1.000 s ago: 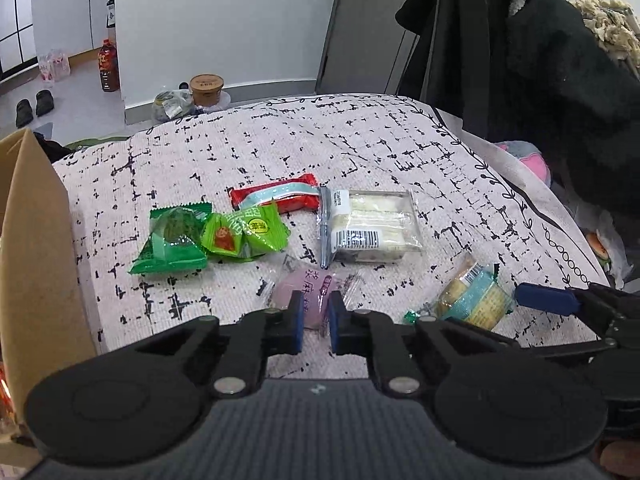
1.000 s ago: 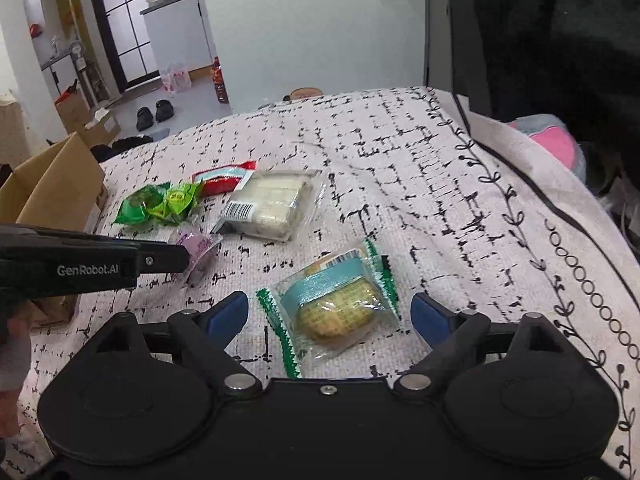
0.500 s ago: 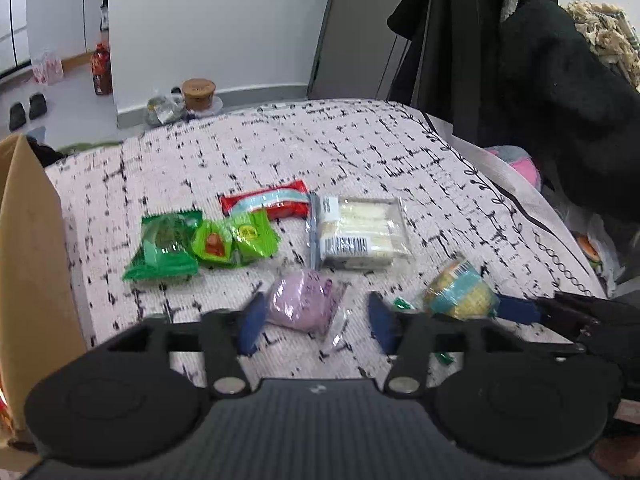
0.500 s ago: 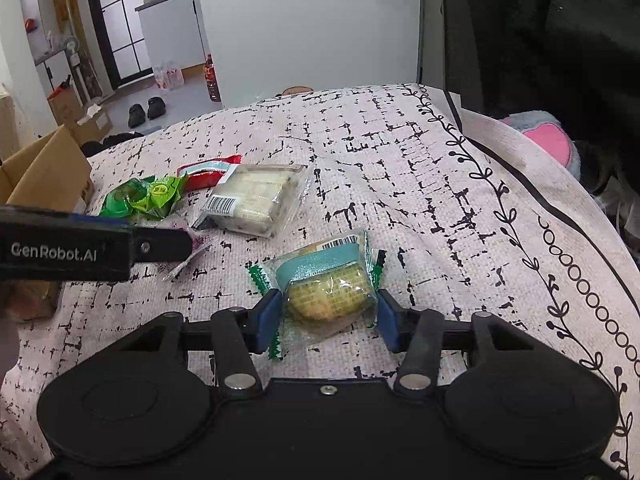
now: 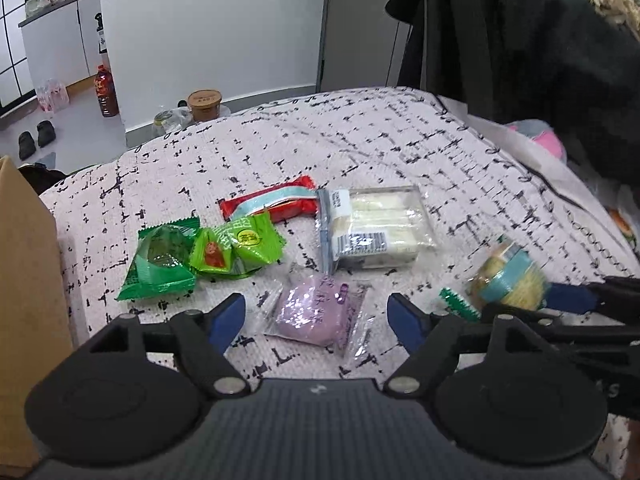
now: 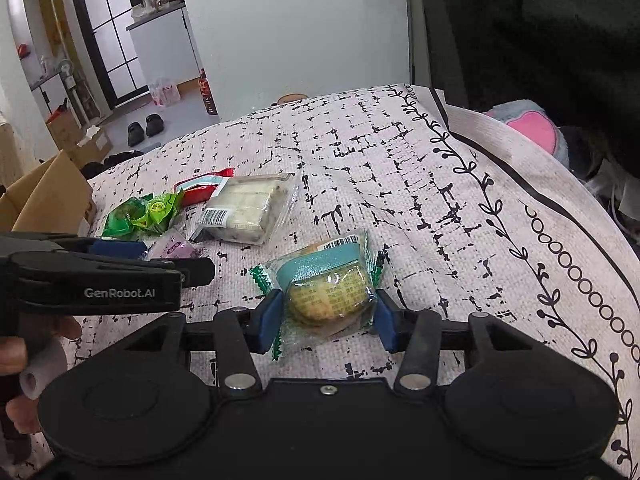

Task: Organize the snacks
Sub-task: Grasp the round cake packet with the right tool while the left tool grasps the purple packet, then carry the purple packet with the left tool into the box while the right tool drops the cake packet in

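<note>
My left gripper (image 5: 316, 316) is open, its blue pads on either side of a purple pastry packet (image 5: 316, 312) that lies on the patterned cloth. My right gripper (image 6: 328, 316) is shut on a teal-banded cake packet (image 6: 330, 284) and holds it slightly off the cloth; that packet shows blurred in the left wrist view (image 5: 508, 276). Further back lie two green packets (image 5: 200, 252), a red wrapper (image 5: 272, 204) and a clear tray of white bars (image 5: 380, 228). The left gripper also shows in the right wrist view (image 6: 152, 268).
A brown cardboard box (image 5: 28, 280) stands at the left edge of the cloth (image 5: 360, 140). Dark coats (image 5: 520, 40) hang at the back right. A pink and grey soft thing (image 6: 528, 124) lies beside the right edge. Bottles and shoes stand on the floor behind.
My left gripper opened around the purple packet. My right gripper closed on the teal cake packet and lifted it slightly.
</note>
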Tool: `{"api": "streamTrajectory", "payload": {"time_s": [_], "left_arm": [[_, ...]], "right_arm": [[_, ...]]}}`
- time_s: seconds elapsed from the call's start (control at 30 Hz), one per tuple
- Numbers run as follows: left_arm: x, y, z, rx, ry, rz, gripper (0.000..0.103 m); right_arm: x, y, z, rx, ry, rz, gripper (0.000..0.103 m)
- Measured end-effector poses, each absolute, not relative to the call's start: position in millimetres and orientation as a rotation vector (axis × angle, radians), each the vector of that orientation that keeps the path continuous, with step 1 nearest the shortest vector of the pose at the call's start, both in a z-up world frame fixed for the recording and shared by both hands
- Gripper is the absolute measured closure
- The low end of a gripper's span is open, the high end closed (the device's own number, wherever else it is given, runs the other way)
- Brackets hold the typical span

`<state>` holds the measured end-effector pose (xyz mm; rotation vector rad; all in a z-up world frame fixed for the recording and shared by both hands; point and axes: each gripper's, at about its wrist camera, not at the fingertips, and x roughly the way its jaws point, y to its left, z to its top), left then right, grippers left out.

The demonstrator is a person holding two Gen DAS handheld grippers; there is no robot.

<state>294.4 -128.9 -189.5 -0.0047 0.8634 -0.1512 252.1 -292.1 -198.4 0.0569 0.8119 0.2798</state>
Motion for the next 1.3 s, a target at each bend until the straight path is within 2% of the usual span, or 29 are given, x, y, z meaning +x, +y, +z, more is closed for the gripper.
{"api": "streamTrajectory", "payload": {"time_s": [0.17, 0.23, 0.3, 0.4, 0.7, 1.3], "left_arm": [[297.2, -125.9, -196.4, -0.02, 0.87, -0.149, 0.034], [296.1, -124.1, -195.6, -0.029, 0.859, -0.141, 0.042], [295.2, -121.7, -193.2, -0.044, 0.853, -0.145, 0.055], [293.7, -119.5, -190.0, -0.061, 0.853, -0.158, 0.063], [283.8, -113.5, -181.2, -0.085, 0.848, -0.186, 0.065], [260.9, -83.8, -124.8, -0.129, 0.764, -0.177, 0.065]], "right_arm": [[251.0, -292.4, -196.9, 0.07, 0.816, 0.279, 0.056], [250.3, -291.5, -196.0, 0.072, 0.817, 0.28, 0.056], [249.9, -290.5, -195.1, 0.074, 0.819, 0.279, 0.056], [249.3, -288.0, -193.2, 0.072, 0.817, 0.279, 0.056], [247.3, -280.8, -185.2, 0.07, 0.8, 0.279, 0.056], [239.4, -251.5, -151.4, 0.107, 0.732, 0.32, 0.056]]}}
